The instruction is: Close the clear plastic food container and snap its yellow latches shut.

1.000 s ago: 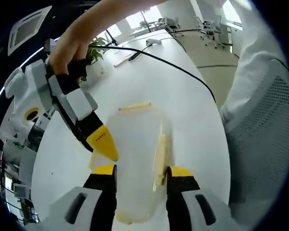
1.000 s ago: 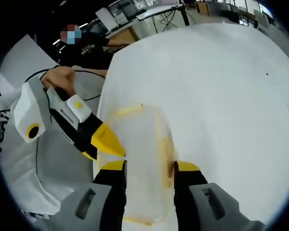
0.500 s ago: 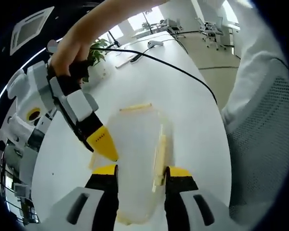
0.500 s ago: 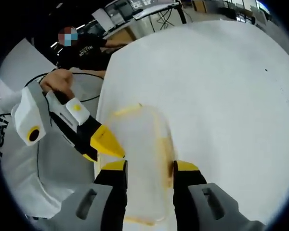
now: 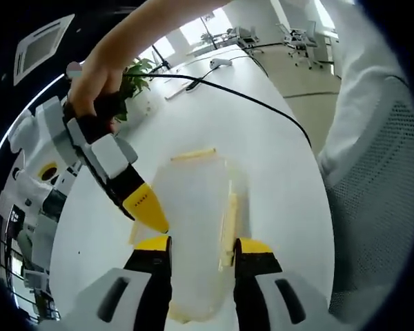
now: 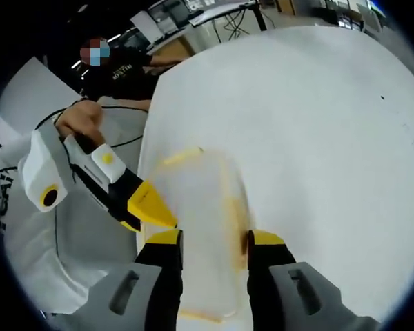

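- While both grippers crowd over it, the clear container [image 5: 196, 227] lies flat on the white table [image 5: 262, 145], its lid down on the box.
- Seen in the left gripper view, the left gripper [image 5: 201, 247] has its two yellow-tipped jaws parted about as wide as the container, one on each long side of it; whether they press its walls I cannot tell.
- Along the container's long side by one jaw runs a yellow latch [image 5: 229, 221], and another yellow latch [image 5: 193, 154] sits on the container's far short end.
- From beside the container the right gripper [image 5: 146, 205] reaches in, held by a hand [image 5: 96, 76], its yellow tip resting at the container's edge with the jaws together on nothing.
- Beyond the container a black cable [image 5: 248, 96] crosses the table, and a potted plant [image 5: 134, 72] stands farther off.
- Seen in the right gripper view, the right gripper [image 6: 210, 241] straddles the container [image 6: 200, 207] with its jaws apart, the table [image 6: 310, 124] spreading past it.
- Just beside the container there, the left gripper [image 6: 148, 205] points its closed yellow tip at the container's edge, and a hand [image 6: 79, 117] grips it.
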